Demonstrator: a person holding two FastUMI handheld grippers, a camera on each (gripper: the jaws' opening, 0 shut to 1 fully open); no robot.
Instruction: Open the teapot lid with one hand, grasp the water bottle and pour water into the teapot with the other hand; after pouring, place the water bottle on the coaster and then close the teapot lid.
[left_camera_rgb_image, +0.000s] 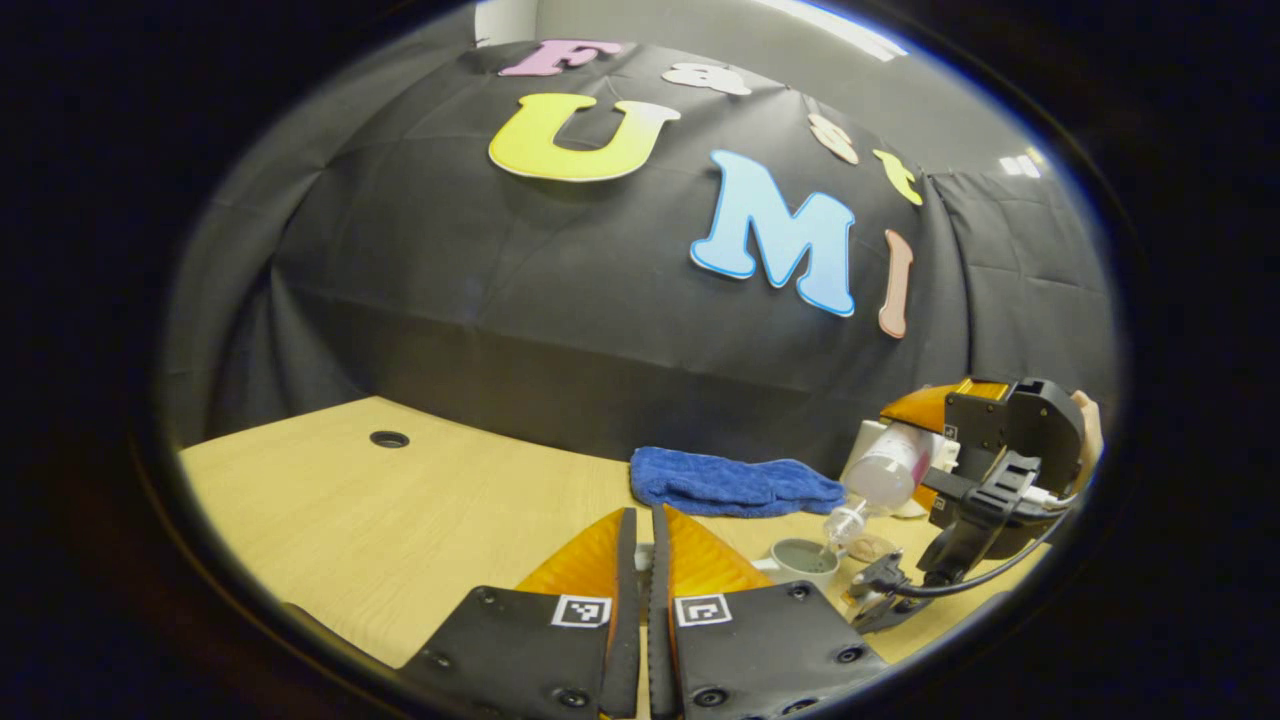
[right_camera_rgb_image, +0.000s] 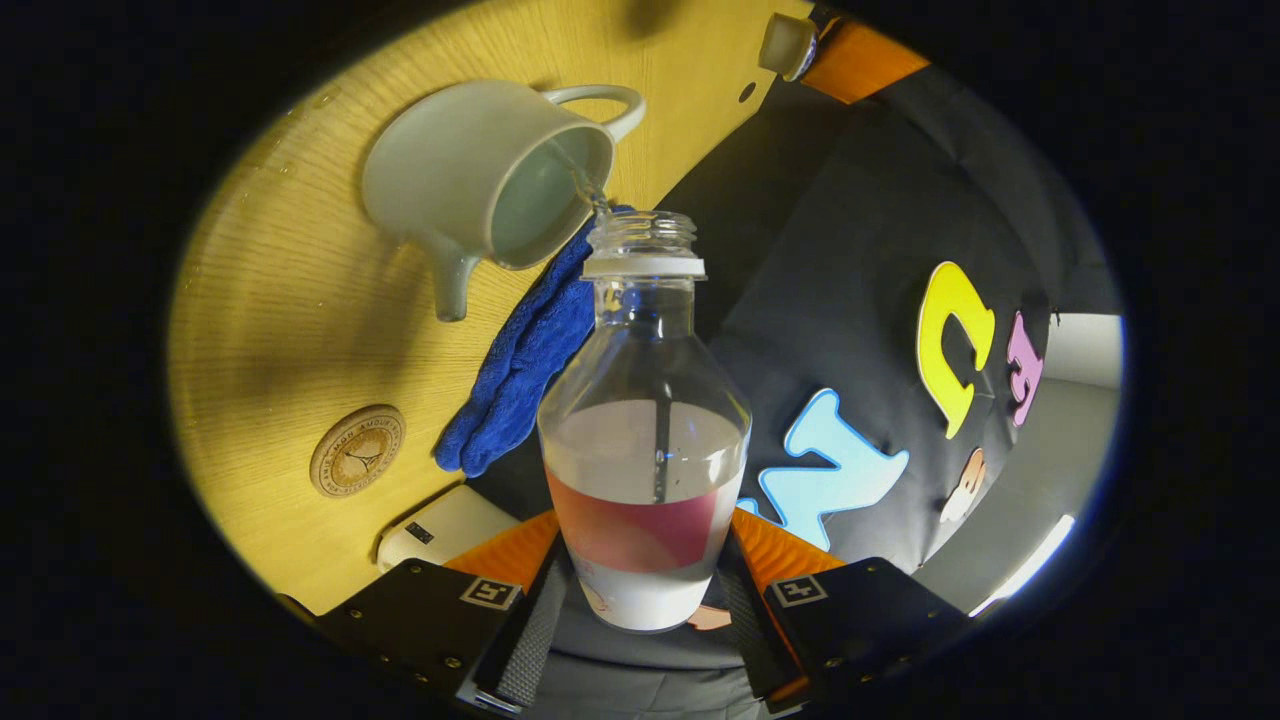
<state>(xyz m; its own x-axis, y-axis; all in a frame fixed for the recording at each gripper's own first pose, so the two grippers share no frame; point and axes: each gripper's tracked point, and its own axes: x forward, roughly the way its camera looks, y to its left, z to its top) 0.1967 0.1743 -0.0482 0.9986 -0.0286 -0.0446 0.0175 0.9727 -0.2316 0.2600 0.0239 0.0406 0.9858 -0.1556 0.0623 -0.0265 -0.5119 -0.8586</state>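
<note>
On the wooden table (right_camera_rgb_image: 270, 300), the teapot (right_camera_rgb_image: 490, 175) stands open-mouthed with its spout pointing away from the water bottle (right_camera_rgb_image: 645, 430), whose uncapped neck is tipped just over the rim so a thin stream falls inside; the tilt looks kept shallow, presumably so the flow stays narrow and lands in the opening. The right gripper (right_camera_rgb_image: 645, 600) clamps the bottle's lower body between both fingers, holding it low so the neck reaches forward. The round coaster (right_camera_rgb_image: 357, 450) lies bare near the pot, waiting for the bottle, with a blue cloth (right_camera_rgb_image: 520, 370) just beyond. The left gripper (left_camera_rgb_image: 643, 600) has its fingers pressed nearly together; the right gripper view shows it holding the lid (right_camera_rgb_image: 786, 45) well aside, probably to keep the opening free.
</note>
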